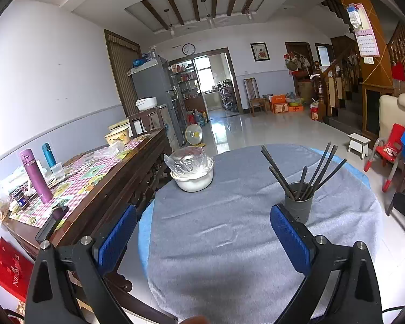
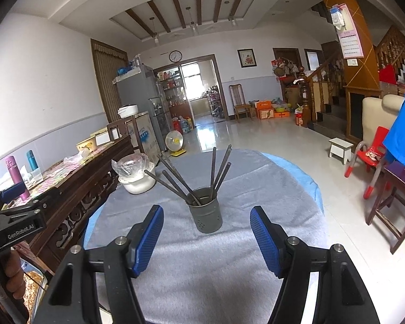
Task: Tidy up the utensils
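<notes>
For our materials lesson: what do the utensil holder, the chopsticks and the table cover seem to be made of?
Utensil holder: likely metal, matte grey, with small punched holes.
Chopsticks: dark, thin, faintly shiny; metal or plastic, unclear.
Table cover: grey fabric, soft and wrinkled, fuzzy-looking.

Round table draped in grey cloth (image 1: 229, 243), white bowl (image 1: 193, 181) covered by plastic film, purple flask (image 1: 35, 175) and teal flask (image 1: 48, 154) set on checked sideboard (image 1: 75, 178), red child's chair (image 2: 370, 154), white stool (image 2: 340, 148).

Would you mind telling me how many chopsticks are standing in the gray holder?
6 chopsticks, all in the gray holder: three lean left, three stand upright or lean right. Overlapping ones may hide more.
</notes>
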### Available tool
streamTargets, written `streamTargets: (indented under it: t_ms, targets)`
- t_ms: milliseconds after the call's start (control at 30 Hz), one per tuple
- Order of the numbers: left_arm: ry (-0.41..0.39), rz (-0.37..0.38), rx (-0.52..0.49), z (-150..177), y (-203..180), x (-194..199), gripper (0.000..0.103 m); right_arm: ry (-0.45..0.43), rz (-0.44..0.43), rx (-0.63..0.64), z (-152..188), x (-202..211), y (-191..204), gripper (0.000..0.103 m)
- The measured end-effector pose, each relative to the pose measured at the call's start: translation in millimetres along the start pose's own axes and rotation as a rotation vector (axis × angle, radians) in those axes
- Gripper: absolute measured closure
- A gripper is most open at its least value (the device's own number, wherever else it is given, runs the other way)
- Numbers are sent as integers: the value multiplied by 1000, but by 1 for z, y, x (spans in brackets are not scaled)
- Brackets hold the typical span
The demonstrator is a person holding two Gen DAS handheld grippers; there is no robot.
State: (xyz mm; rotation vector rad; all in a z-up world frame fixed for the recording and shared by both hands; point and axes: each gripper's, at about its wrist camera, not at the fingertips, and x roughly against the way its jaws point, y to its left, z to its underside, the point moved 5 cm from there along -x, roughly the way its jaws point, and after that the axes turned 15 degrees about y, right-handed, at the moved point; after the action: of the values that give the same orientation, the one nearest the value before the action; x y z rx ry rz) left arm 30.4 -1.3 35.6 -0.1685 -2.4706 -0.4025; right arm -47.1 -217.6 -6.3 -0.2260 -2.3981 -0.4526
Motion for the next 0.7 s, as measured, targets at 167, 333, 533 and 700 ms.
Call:
streamTargets:
  t_ms: [167, 333, 533, 700]
  targets:
    - [0, -6, -2, 4, 0, 4, 4, 16, -5, -8, 3, 2, -1, 33]
    - [11, -5, 0, 8, 2, 6, 4, 26, -10, -2, 6, 2, 4, 33]
    - [18, -9, 3, 14, 5, 8, 4, 24, -17, -4, 8, 4, 9, 33]
    - [23, -10, 11, 18, 10, 9, 4, 22, -16, 1, 10, 6, 12, 33]
